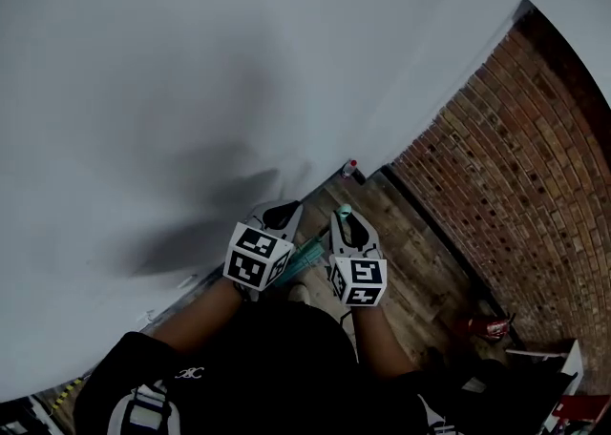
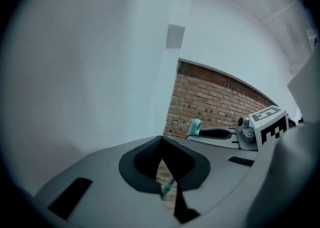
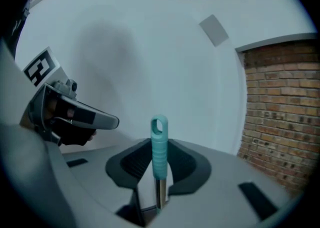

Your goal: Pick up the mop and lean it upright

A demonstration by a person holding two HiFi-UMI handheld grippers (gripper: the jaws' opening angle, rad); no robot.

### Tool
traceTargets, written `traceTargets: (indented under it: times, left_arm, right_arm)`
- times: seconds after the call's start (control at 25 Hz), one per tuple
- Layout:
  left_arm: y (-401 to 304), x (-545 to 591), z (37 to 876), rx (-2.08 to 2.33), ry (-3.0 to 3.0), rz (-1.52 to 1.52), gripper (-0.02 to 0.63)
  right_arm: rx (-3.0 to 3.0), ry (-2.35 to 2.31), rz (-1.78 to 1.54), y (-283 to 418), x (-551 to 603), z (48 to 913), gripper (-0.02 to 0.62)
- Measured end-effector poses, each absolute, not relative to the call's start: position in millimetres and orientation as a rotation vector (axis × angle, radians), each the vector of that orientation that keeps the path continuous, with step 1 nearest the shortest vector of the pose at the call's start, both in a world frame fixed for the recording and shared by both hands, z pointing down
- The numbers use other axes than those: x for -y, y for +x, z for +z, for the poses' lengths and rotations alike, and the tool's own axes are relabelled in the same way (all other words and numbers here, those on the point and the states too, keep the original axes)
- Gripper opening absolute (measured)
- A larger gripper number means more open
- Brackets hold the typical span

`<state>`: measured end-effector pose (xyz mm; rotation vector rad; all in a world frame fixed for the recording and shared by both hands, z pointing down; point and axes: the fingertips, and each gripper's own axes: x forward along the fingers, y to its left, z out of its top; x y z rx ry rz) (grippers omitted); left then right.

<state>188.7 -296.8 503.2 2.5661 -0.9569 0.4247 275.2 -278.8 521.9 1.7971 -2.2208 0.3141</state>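
Mop (image 3: 159, 144): lower end unseen

White wall (image 1: 191, 90) close ahead, brick wall (image 1: 516, 166) right.

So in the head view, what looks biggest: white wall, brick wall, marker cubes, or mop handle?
white wall
brick wall
left marker cube and right marker cube, alike
mop handle, mostly hidden
The cubes are nearest the camera, which inflates them.
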Motion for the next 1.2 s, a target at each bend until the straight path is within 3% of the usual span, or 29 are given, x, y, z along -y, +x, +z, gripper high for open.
traceTargets:
  times: [0.4,1.2]
  left_arm:
    - [237,272,503,0.732,2.659,0.482,-0.003]
    - [246,269,506,0.747,2.651,0.482,-0.003]
  right_arm:
    - [2.061,2.029,0.391,329,235,518,0.106]
    - [2.032,2.078,0.409,343,222,518,0.107]
